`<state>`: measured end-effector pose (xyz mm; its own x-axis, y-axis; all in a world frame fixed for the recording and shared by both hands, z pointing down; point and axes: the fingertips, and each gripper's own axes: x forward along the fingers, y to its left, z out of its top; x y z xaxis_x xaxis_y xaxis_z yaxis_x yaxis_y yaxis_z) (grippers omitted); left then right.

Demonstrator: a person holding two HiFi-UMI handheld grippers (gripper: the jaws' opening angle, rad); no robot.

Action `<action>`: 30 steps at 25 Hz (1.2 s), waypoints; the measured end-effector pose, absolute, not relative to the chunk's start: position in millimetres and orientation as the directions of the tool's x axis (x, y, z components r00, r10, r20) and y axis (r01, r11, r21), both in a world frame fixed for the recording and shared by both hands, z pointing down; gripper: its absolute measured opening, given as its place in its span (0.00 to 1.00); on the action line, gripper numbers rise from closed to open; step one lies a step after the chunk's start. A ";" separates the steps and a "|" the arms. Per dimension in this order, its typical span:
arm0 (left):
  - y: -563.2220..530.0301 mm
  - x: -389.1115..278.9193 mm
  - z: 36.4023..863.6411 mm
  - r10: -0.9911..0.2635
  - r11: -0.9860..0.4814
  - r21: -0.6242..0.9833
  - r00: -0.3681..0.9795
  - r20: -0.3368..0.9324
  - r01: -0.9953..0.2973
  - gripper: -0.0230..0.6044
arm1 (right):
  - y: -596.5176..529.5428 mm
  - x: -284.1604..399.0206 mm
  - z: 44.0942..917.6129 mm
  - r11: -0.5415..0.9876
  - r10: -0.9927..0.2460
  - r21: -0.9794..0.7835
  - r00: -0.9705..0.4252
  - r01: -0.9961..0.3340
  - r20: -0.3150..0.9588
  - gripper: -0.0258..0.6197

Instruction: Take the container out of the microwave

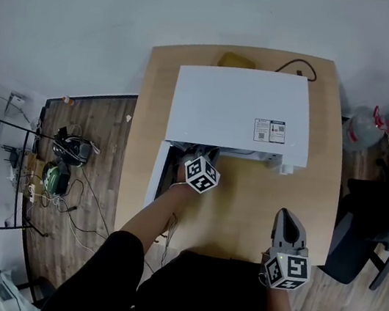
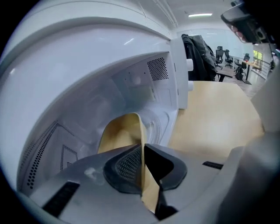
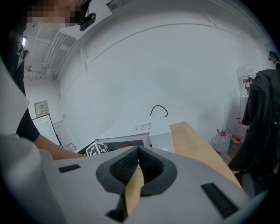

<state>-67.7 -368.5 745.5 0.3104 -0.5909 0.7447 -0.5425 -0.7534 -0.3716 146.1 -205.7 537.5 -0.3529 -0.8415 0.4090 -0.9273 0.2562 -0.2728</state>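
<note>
Clamping the left tongs (image 2: 142,153) onto the thin wall of the tan container (image 2: 119,133), inside the cavity of the open white microwave (image 2: 87,70). Holding the right tongs (image 3: 138,153) pressed together on nothing, over the wooden tabletop (image 1: 245,205), in front of the microwave and well apart from the left tongs.

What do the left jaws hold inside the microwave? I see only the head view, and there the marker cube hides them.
Observer: In the left gripper view, the left gripper has its jaws shut on the thin wall of a tan container.
Operator: Is the container out of the microwave?
Observer: No, it is inside the microwave cavity.
Operator: And the right jaws?
Observer: The right gripper is shut, empty, above the table.
</note>
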 end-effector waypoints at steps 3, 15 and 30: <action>-360.8 -67.0 741.3 -0.592 -0.760 -0.385 0.314 0.742 -0.523 0.08 | -201.2 149.5 532.9 0.247 -0.853 -0.265 -0.339 -0.932 0.397 0.13; -316.3 -47.3 717.0 -0.573 -0.792 -0.366 0.387 0.723 -0.489 0.08 | -171.8 150.7 519.6 0.225 -0.893 -0.215 -0.290 -0.950 0.345 0.13; -239.1 -28.2 666.8 -0.565 -0.816 -0.375 0.468 0.679 -0.440 0.08 | -114.6 129.2 503.5 0.199 -0.931 -0.139 -0.232 -0.970 0.283 0.13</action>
